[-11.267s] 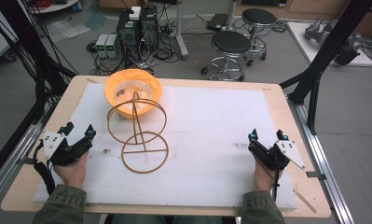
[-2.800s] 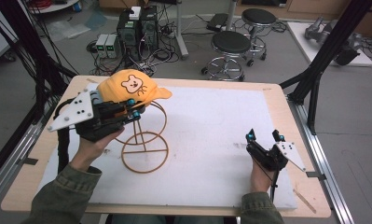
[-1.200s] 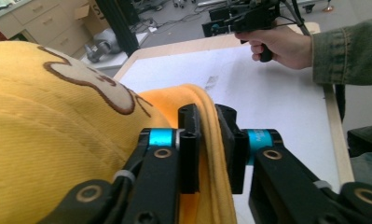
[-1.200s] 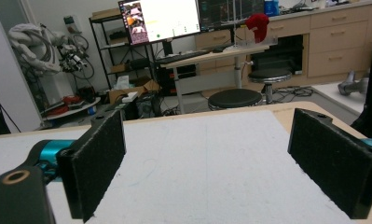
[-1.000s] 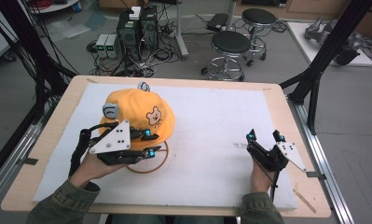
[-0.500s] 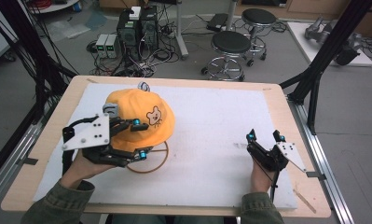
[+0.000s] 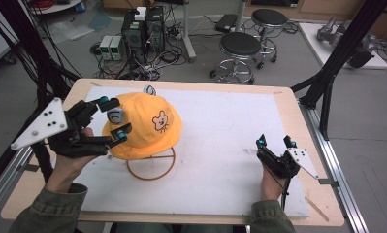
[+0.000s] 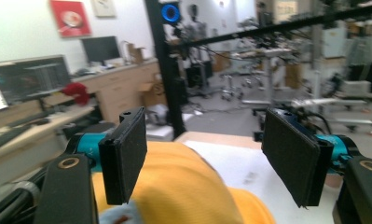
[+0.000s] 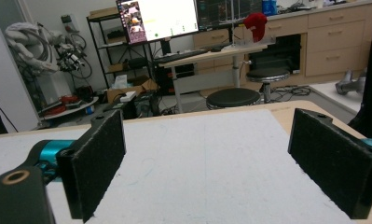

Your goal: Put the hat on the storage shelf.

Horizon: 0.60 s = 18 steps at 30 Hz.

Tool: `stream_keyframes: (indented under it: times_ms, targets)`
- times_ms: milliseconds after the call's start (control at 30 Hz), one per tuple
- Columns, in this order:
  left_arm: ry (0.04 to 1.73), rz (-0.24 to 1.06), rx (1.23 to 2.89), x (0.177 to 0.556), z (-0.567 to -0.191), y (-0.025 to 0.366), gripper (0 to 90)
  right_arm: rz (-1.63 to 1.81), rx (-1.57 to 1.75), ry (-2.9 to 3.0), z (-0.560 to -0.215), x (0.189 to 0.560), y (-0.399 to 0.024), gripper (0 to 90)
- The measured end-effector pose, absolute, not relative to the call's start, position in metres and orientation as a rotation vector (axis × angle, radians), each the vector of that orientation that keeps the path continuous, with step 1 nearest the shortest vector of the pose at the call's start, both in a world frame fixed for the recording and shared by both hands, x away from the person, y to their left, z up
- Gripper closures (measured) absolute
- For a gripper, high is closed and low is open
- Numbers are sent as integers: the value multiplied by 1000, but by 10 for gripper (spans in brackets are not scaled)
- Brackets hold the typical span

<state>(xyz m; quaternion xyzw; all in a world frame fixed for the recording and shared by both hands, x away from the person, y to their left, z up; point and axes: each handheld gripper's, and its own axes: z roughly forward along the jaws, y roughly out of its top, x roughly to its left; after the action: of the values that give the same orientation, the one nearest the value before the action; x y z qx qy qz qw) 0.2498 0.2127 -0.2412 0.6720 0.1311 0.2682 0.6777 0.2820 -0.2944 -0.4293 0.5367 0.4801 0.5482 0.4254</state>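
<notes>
An orange bucket hat (image 7: 145, 126) with a small bear print sits on top of a brown wire stand (image 7: 151, 164) on the white mat. My left gripper (image 7: 114, 118) hovers at the hat's left side, open, its jaws spread just over the brim. In the left gripper view the hat (image 8: 188, 186) lies below and between the two black pads (image 8: 125, 154), with nothing clamped. My right gripper (image 7: 274, 142) rests open at the right of the mat, and the right gripper view looks across bare mat (image 9: 207, 163) between its wide-apart jaws.
The white mat (image 7: 230, 126) covers most of the wooden table (image 7: 283, 94). A small round white object (image 7: 149, 90) lies at the mat's far edge behind the hat. Black frame posts (image 7: 327, 73) stand at the table's sides, and stools (image 7: 239, 46) beyond it.
The left gripper carried the hat onto the wire stand, let go, and has drawn back to the left, open. The right gripper has stayed put.
</notes>
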Motion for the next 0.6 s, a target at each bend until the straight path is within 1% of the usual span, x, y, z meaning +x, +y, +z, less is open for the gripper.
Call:
stream_keyframes:
  times_ms: [67,167,200,367,600]
  targets:
    - [326,641,1495,249,-238,218,308,1371,1339,1203,-429,282,-294,99]
    - [389,753,1486,249,-237,225,305,1375,1347,1204,-429,282,-294,99]
    - [411,770,1479,250,-237,229,304,1371,1337,1206,-429,282,-294,99]
    - [522,836,1388,247,-237,251,302,1370,1340,1210,-429,282,-294,99]
    - [615,896,1344,244,-243,265,279,1365,1340,1194,-429,281,-297,99]
